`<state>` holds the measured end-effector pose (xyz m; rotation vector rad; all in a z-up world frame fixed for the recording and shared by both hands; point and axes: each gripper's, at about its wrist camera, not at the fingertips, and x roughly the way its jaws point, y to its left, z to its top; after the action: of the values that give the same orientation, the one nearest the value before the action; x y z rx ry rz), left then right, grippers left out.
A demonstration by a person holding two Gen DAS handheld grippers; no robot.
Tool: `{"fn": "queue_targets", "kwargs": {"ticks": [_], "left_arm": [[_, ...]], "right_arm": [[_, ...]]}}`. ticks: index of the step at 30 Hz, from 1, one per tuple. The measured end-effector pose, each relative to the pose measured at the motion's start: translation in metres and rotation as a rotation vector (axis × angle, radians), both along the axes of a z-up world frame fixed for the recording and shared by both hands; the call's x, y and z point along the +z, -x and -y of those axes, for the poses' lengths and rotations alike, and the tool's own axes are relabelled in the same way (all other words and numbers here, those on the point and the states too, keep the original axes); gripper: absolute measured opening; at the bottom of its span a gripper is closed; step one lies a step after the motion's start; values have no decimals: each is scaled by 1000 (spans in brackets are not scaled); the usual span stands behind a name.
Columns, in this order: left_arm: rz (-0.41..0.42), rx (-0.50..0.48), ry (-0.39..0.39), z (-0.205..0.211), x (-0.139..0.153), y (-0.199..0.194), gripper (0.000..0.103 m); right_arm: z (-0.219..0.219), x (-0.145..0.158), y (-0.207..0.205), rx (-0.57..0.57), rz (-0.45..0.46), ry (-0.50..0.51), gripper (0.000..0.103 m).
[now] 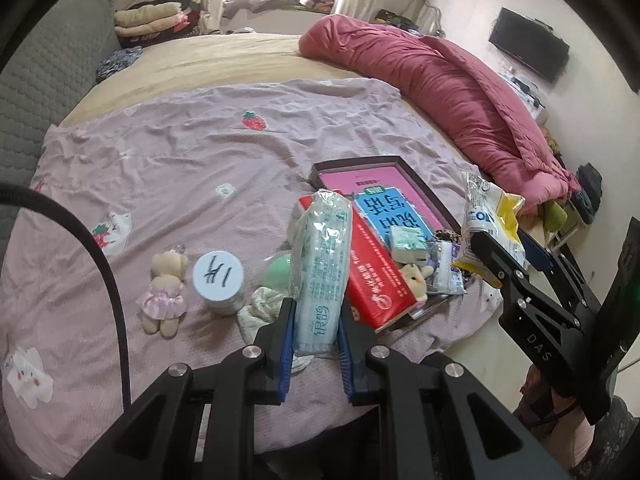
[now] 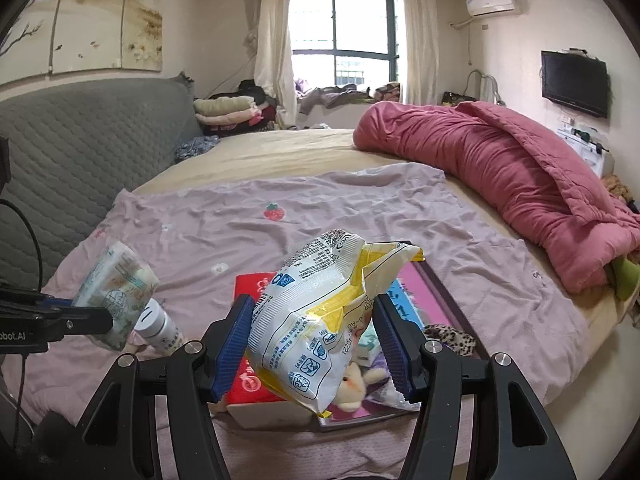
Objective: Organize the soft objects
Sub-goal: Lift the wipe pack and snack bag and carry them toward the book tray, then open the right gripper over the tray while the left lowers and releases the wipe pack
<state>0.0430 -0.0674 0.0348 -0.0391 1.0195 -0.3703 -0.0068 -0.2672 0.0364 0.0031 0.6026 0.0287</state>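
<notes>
Above the pink sheet [image 1: 168,168] on the bed, our left gripper [image 1: 316,320] is clamped narrowly on a pale green tissue pack [image 1: 320,268], which stands upright between the blue pads, clear of the sheet. Our right gripper [image 2: 316,340] holds a white and yellow snack bag [image 2: 320,312] in a wider grip, the bag tilted and lifted above the pile. Beneath it lie a red box [image 1: 372,280], a blue pack [image 1: 396,212], a small tissue pack [image 1: 408,242] and a plush toy [image 1: 416,280], partly on a dark tray [image 1: 352,162]. To the left, on the sheet, we see a bear [image 1: 164,292] in a pink dress just beside a white-lidded jar [image 1: 219,280]. A red quilt [image 1: 440,80] lies along the far right edge.
</notes>
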Motion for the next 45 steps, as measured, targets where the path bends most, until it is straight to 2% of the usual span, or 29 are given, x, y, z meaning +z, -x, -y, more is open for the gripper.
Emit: {"fn": "queue_targets", "kwargs": {"ticks": [14, 24, 28, 34, 45], "left_arm": [[18, -86, -8, 53, 11, -1, 20], [-17, -189, -13, 105, -4, -7, 20], [-37, -241, -26, 129, -14, -10, 20], [-89, -302, -42, 168, -35, -19, 20], [-226, -349, -73, 217, -86, -46, 20]], "right_arm": [[50, 16, 5, -78, 37, 7, 62], [106, 18, 9, -183, 31, 6, 62], [119, 15, 9, -190, 21, 5, 62], [129, 3, 2, -157, -26, 9, 62], [147, -50, -16, -114, -165, 21, 62]]}}
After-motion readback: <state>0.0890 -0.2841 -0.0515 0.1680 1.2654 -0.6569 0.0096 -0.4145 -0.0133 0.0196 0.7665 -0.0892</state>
